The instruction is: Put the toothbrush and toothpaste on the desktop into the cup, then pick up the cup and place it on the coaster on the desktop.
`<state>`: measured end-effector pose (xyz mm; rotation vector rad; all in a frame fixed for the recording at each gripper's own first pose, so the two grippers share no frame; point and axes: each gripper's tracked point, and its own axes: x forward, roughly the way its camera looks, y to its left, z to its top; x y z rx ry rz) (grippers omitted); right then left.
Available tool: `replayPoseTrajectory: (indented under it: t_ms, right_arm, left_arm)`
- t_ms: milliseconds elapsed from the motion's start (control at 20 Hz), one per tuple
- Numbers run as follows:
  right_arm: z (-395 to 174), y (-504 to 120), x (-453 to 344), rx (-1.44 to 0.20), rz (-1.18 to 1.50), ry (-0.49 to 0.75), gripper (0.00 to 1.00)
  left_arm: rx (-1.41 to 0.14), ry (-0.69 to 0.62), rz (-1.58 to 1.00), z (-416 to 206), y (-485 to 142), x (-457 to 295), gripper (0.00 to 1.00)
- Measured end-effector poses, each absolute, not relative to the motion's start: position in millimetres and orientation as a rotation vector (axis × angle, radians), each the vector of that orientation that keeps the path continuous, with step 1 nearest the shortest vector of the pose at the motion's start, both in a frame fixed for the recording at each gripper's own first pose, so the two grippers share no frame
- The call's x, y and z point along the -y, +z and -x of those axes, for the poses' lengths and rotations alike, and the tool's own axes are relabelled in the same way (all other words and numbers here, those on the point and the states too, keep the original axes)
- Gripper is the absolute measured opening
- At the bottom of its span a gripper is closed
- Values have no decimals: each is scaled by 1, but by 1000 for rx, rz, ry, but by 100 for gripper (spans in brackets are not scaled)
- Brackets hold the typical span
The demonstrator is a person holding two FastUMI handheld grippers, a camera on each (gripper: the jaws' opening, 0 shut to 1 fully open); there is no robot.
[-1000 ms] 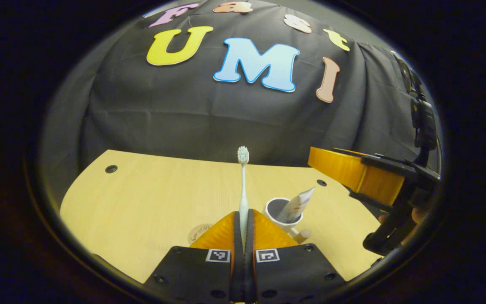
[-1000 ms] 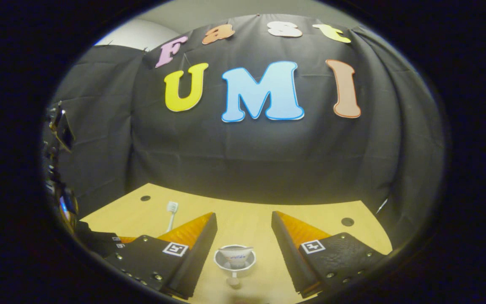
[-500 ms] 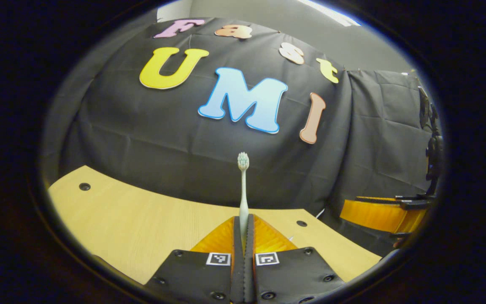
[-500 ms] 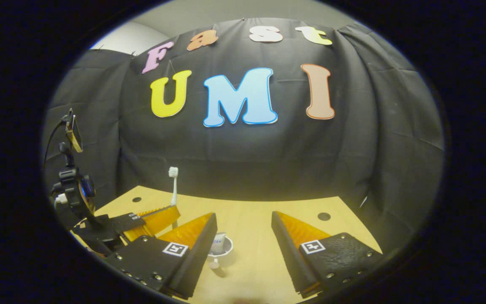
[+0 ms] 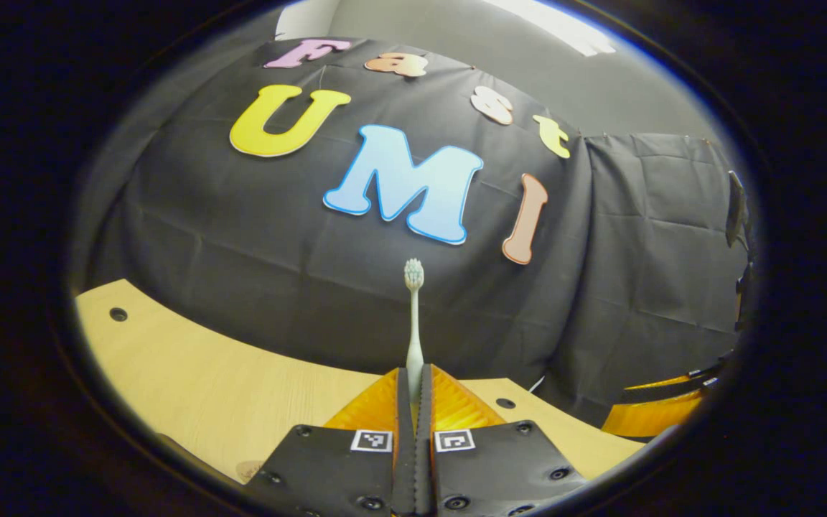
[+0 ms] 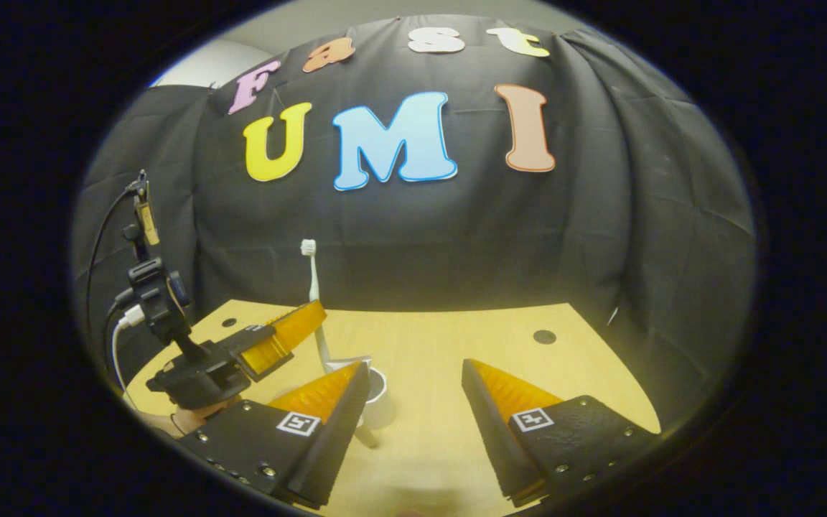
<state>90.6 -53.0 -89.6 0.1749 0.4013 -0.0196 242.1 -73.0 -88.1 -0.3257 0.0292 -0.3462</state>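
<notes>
In the left gripper view, the left gripper (image 5: 414,391) sits at six o'clock with its jaws pressed together on the handle of the toothbrush (image 5: 413,316). The toothbrush stands straight up toward twelve o'clock, bristle head at the top against the dark cloth wall. Below and to either side of the jaws lies the pale wooden counter (image 5: 191,380), running from nine o'clock down to five o'clock, with small round holes near its far edge. At four o'clock, at the rim of this view, part of the right gripper (image 5: 661,413) shows.

In the right gripper view, the right gripper (image 6: 413,384) fills the bottom, its jaws wide apart and holding nothing. Just beside its left finger (image 6: 327,398), at about seven o'clock from the centre, stands the white cup (image 6: 377,395), partly hidden by that finger. Whether the toothpaste is inside the cup cannot be told. The lower end of the toothbrush hangs at the cup's rim; whether it is inside cannot be told. At eight o'clock the left gripper is in the air, with a hand (image 6: 191,416) beneath it. The coaster cannot be made out for certain.
</notes>
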Motion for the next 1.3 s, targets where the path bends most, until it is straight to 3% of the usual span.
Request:
replayPoseTrajectory:
  t_ms: [300,700,750,850,900,950,1050,1100,1200,1300]
  right_arm:
    - [-93,-103,44,-443,-182,3,82]
    - [-96,-106,40,-473,-214,20,82]
    - [-96,-106,39,-475,-214,23,82]
    - [-96,-107,35,-482,-213,29,82]
    - [-97,-107,33,-485,-215,33,82]
    - [-98,-108,30,-489,-215,38,82]
    - [-101,-109,24,-495,-211,51,82]
    - [-102,-110,22,-501,-207,56,82]
    - [-105,-111,18,-513,-199,61,82]
    - [-108,-115,14,-534,-202,67,82]
  left_arm:
    - [-93,-370,265,-240,-120,93,8]
    - [-121,-361,232,-238,-127,89,17]
    - [-124,-364,232,-237,-127,89,14]
    - [-141,-374,220,-233,-130,88,36]
    - [-153,-377,214,-232,-131,88,34]
    - [-162,-378,214,-229,-134,86,48]
    - [-167,-369,219,-224,-131,80,54]
    - [-163,-365,221,-222,-128,76,65]
    - [-150,-344,217,-217,-121,66,66]
    - [-142,-327,210,-212,-115,56,77]
